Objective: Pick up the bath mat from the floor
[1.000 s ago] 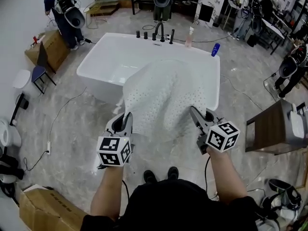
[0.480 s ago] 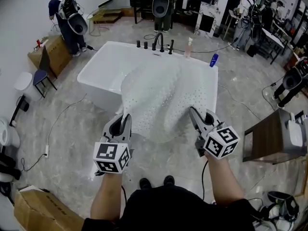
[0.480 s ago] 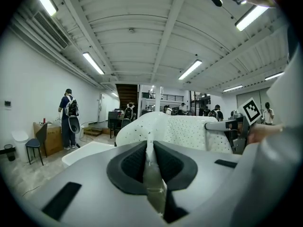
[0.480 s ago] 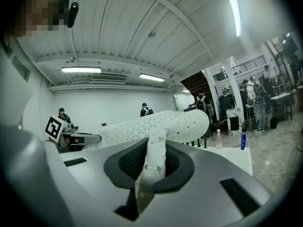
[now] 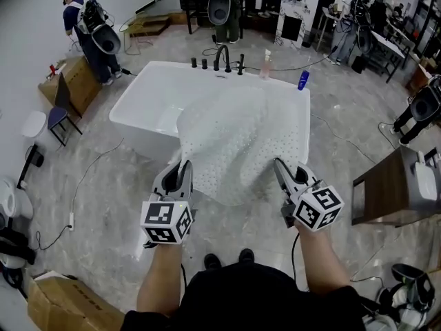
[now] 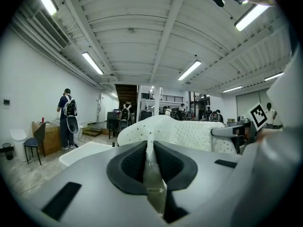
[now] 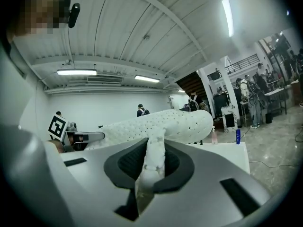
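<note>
Left hand-held gripper: jaws shut tight on the near left edge of the bath mat, with a thin fold of it pinched between the pads; it is held just in front of the bathtub.
Bath mat: white and dotted with small holes, off the floor, stretched between the two grippers and swelling up over the right part of the bathtub; whether it touches the rim cannot be told.
Right hand-held gripper: jaws closed on the near right edge of the bath mat, a thicker white fold clamped between the pads, in front of the bathtub's near right corner.
Floor: grey marbled tile all round the bathtub, with a thin cable lying to its left.
Bathtub: white and freestanding; a dark faucet stands on its far rim, with a pink bottle and a blue bottle to the right of it.
Left of the bathtub: a person stands by a cardboard box.
Right of the bathtub: a wooden cabinet.
</note>
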